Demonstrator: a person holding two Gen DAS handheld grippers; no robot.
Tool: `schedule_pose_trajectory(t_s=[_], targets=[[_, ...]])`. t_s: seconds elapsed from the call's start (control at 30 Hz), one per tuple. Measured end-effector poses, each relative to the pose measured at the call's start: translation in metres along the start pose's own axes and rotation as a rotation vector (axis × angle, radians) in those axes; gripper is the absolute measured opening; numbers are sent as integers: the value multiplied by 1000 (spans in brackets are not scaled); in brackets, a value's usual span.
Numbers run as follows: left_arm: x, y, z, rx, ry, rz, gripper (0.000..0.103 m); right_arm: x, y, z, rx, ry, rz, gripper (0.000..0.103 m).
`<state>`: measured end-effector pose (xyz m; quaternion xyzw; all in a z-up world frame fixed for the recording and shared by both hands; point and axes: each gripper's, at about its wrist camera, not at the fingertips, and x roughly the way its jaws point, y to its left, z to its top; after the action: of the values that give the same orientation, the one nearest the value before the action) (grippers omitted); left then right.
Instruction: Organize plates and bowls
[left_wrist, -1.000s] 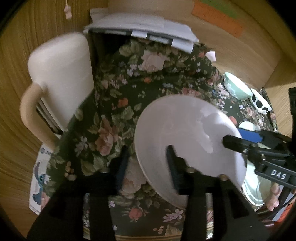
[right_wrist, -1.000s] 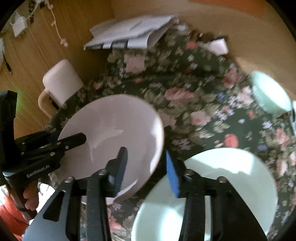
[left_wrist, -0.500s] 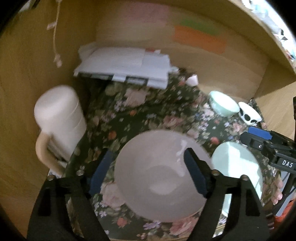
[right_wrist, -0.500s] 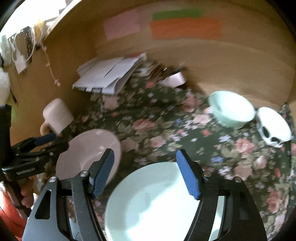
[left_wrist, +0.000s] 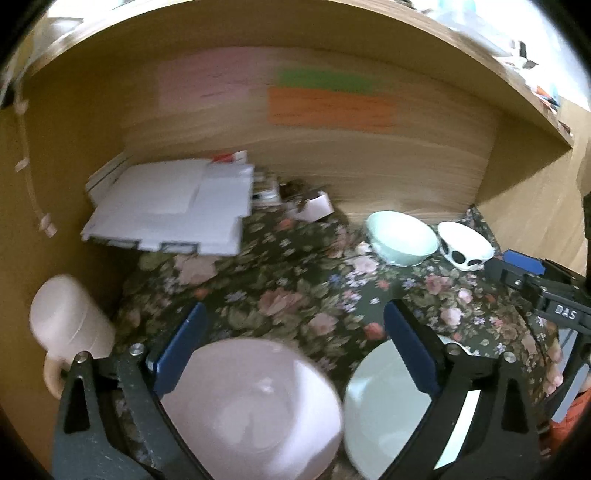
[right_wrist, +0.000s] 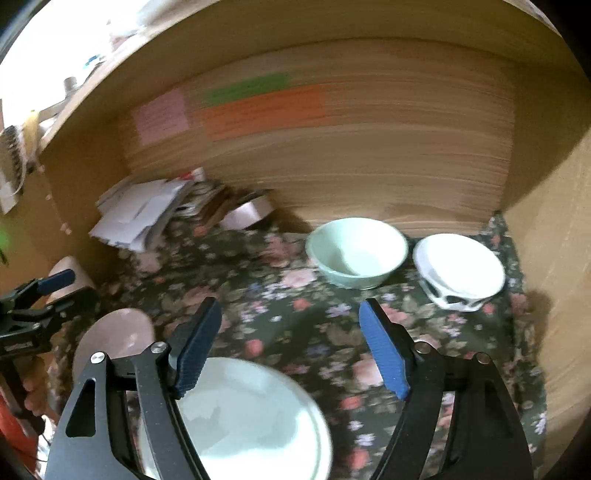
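Note:
A pale pink plate (left_wrist: 251, 410) lies on the floral cloth (left_wrist: 295, 288), just left of a mint plate (left_wrist: 384, 402). My left gripper (left_wrist: 293, 314) hangs above the pink plate; its jaws are opening, with nothing pressed between them. My right gripper (right_wrist: 290, 308) hovers over the mint plate (right_wrist: 251, 417); its jaws are also opening and hold nothing. At the back right stand a mint bowl (right_wrist: 356, 251) and a white bowl with black spots (right_wrist: 458, 271). Each gripper shows at the edge of the other's view: the right gripper (left_wrist: 513, 269) and the left gripper (right_wrist: 62, 290).
A stack of white papers (left_wrist: 170, 210) and a small pink box (left_wrist: 316, 206) lie at the back left. A pale mug with a handle (left_wrist: 70, 325) stands by the left wall. Wooden walls close the back and both sides; coloured notes (left_wrist: 328, 107) are stuck on the back wall.
Both grippers let go of the pink plate, opened wide and drew back and up. The plate now lies flat on the cloth beside the mint plate.

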<state>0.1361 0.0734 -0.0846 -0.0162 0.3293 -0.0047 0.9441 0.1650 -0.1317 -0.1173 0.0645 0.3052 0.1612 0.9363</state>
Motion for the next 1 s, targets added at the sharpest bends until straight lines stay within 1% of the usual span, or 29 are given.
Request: schedule_pose_trajectory(t_s=[0.17, 0.27, 0.43, 0.6, 0.67, 0.73, 0.77, 0.83, 0.9, 1.0], targets=[[15, -28, 15, 55, -12, -15, 99, 9, -25, 9, 15, -2, -59, 74], [24, -40, 23, 63, -18, -24, 101, 17, -38, 15, 25, 1, -82, 74], [51, -55, 39, 70, 1, -38, 101, 36, -57, 21, 53, 16, -89, 74], [82, -67, 51, 91, 31, -38, 101, 66, -76, 26, 95, 47, -83, 74], [94, -70, 55, 91, 44, -46, 101, 79, -83, 27, 118, 64, -75, 70], [106, -73, 59, 98, 57, -50, 101, 92, -89, 27, 128, 87, -75, 55], [112, -74, 60, 101, 65, -45, 101, 101, -93, 26, 138, 107, -73, 52], [126, -76, 63, 106, 80, -37, 101, 118, -99, 26, 160, 144, -61, 42], [137, -77, 64, 111, 90, -30, 101, 130, -103, 24, 169, 168, -64, 36], [154, -78, 65, 116, 112, -25, 101, 145, -106, 22, 177, 197, -66, 36]])
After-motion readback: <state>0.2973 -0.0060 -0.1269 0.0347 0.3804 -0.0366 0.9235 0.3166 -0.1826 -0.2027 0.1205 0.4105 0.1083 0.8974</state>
